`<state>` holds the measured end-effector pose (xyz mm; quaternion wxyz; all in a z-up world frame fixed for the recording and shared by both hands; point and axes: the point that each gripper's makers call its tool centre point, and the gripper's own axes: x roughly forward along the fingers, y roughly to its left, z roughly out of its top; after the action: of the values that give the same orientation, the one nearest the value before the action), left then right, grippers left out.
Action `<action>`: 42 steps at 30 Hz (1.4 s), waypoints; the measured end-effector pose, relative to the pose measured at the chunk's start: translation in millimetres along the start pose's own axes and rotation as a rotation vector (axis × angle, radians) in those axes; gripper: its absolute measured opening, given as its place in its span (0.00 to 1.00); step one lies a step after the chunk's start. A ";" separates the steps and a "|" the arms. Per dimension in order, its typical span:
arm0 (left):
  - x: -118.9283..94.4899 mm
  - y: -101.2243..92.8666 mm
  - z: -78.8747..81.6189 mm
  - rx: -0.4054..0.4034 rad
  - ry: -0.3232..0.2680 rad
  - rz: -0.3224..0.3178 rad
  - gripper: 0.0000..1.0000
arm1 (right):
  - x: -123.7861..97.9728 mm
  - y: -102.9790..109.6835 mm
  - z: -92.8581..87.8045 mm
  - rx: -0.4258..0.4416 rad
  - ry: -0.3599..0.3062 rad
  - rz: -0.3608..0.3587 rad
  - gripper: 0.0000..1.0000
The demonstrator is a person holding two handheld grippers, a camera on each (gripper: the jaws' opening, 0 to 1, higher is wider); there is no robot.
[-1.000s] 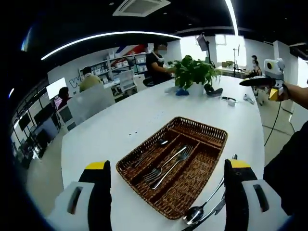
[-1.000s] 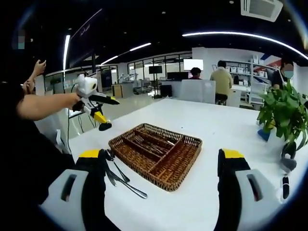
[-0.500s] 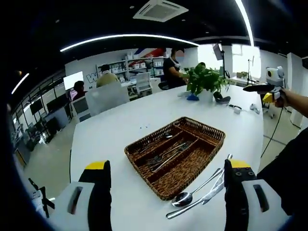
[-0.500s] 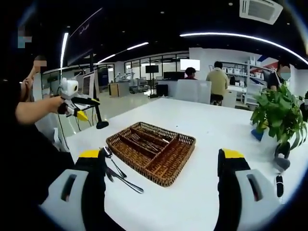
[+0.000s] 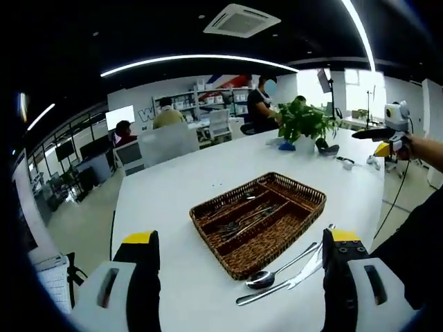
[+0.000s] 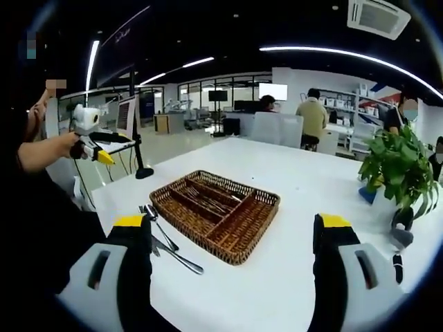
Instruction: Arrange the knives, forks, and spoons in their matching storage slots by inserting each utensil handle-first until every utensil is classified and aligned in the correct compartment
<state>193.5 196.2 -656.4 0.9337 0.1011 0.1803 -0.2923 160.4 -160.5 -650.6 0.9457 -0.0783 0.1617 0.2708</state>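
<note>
Open-plan office space surrounds a long white tabletop (image 5: 173,187), with seated people and shelving far behind and a green potted plant (image 5: 304,123) near the far end. On this tabletop sits the brown woven wicker cutlery tray (image 5: 311,199), divided lengthwise into slots; in the left gripper view its middle slots already hold several silver forks (image 5: 242,223), while the slot nearest the loose cutlery looks bare, though the weave makes that hard to confirm.

Just beside the tray's near long side lie the loose silver utensils: a spoon (image 5: 277,270) and what looks like a knife (image 5: 273,290) alongside it. In the left gripper view they run diagonally, bowl end toward the camera, handles pointing up and to the right, roughly parallel to the tray's long wall. They lie just inside the right-hand jaw of the left gripper (image 5: 239,277), whose jaws stand wide apart with nothing between them.

In the right gripper view the same loose utensils (image 6: 166,245) lie close by the left-hand jaw of the right gripper (image 6: 232,266), also gaping and empty, with the tray ahead and centre.

Both grippers seem held well above the tabletop, and the pictures do not settle which is closer to the utensils. Either would likely need to drop and turn so its jaws close across a handle, not along it
</note>
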 end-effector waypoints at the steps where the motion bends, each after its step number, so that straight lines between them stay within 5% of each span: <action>1: -1.9 2.8 -2.5 0.004 0.006 0.009 1.00 | 0.4 1.7 -1.4 -0.005 0.005 0.000 1.00; 15: -17.1 12.8 -7.5 0.069 0.003 -0.008 1.00 | 5.4 3.2 -10.1 0.001 0.003 0.008 1.00; 30: -22.9 22.2 -5.6 0.054 -0.006 0.013 1.00 | 9.7 -2.9 -2.5 -0.016 0.012 0.043 1.00; 42: -21.7 17.4 -9.3 0.062 -0.001 -0.001 1.00 | 33.4 17.3 48.2 -0.085 -0.038 0.151 1.00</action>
<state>184.5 224.0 -654.8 0.9301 0.1296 0.1709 -0.2983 190.5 -118.4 -618.1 0.9214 -0.1008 0.1376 0.3492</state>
